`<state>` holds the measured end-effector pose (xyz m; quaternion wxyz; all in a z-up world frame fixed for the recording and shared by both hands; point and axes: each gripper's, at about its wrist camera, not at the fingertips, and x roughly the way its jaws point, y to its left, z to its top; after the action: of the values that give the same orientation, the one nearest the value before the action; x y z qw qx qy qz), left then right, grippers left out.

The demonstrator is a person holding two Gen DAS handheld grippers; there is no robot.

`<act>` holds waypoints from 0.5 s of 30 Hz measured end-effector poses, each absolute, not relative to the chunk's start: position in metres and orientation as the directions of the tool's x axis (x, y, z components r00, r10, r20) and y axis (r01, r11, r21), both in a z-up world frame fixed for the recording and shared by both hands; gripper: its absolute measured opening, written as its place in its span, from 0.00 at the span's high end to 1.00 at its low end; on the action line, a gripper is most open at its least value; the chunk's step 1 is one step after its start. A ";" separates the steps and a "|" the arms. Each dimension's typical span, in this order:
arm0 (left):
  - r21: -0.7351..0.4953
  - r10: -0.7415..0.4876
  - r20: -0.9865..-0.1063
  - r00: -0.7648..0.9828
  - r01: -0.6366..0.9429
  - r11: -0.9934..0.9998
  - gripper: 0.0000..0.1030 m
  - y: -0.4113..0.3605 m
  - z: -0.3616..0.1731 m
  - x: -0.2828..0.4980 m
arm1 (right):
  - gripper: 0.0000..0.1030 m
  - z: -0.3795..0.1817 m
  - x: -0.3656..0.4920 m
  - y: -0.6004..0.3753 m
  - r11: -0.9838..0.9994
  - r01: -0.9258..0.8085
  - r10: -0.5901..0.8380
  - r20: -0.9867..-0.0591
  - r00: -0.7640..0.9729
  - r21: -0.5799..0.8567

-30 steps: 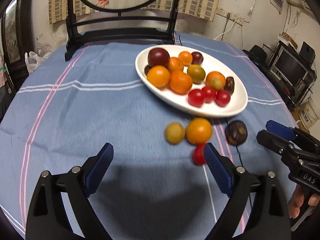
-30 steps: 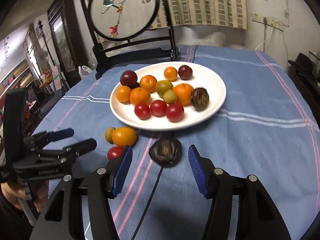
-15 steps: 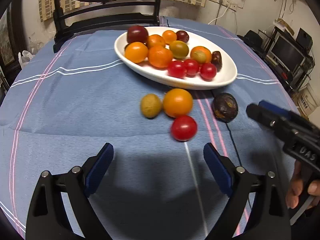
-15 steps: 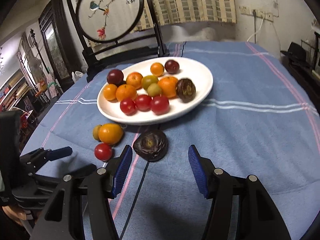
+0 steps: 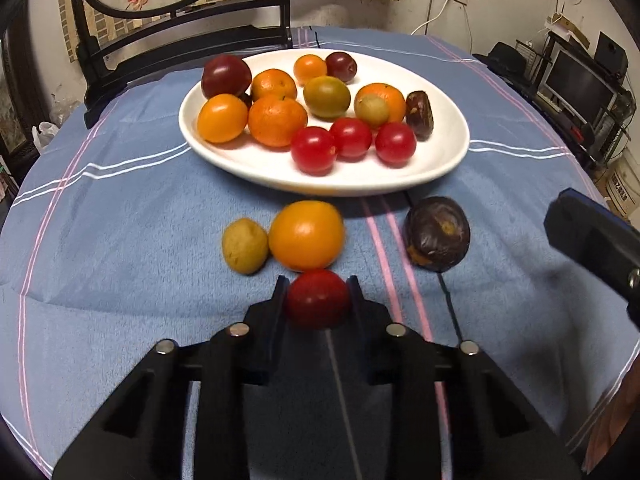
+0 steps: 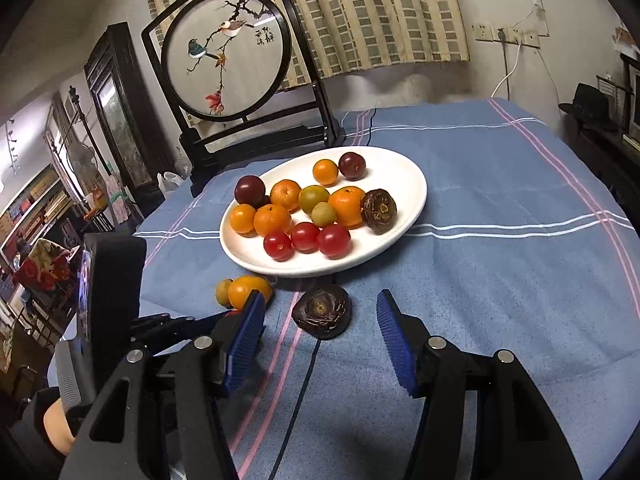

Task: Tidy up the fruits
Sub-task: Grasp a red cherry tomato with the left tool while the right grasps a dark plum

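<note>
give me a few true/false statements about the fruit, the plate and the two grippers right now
1. The left gripper is closed on a red cherry tomato on the cloth. True.
2. The right gripper is holding the dark wrinkled fruit. False: its jaws are wide open, with the fruit lying on the blue tablecloth between and just ahead of them.
3. Three red tomatoes sit in a row on the near side of the white plate. True.
4. The loose orange fruit is on the plate. False: it rests on the cloth in front of the plate, next to a small yellow-brown fruit.
5. The plate holds only red tomatoes. False: it also holds oranges, plums and greenish fruit.
</note>
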<state>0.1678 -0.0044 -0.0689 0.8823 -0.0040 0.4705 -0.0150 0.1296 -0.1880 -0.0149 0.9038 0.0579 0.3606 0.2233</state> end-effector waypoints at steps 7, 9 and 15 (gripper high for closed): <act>-0.047 -0.071 -0.799 0.597 0.057 0.997 0.73 0.006 -0.053 0.151 | 0.43 -0.021 0.132 -0.183 0.909 -0.357 0.408 -0.646 0.646 0.216; -0.045 -0.073 -0.791 0.607 0.062 0.997 0.73 0.012 -0.048 0.146 | 0.43 -0.023 0.132 -0.181 0.910 -0.360 0.401 -0.652 0.644 0.204; -0.034 -0.055 -0.766 0.641 0.046 0.998 0.73 0.032 -0.041 0.144 | 0.43 -0.041 0.135 -0.167 0.910 -0.387 0.374 -0.701 0.608 0.149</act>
<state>0.1443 0.0318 -0.0410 0.9058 -0.0056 0.4227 -0.0280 0.1346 -0.1666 -0.0407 0.8965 -0.0087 0.3888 0.2122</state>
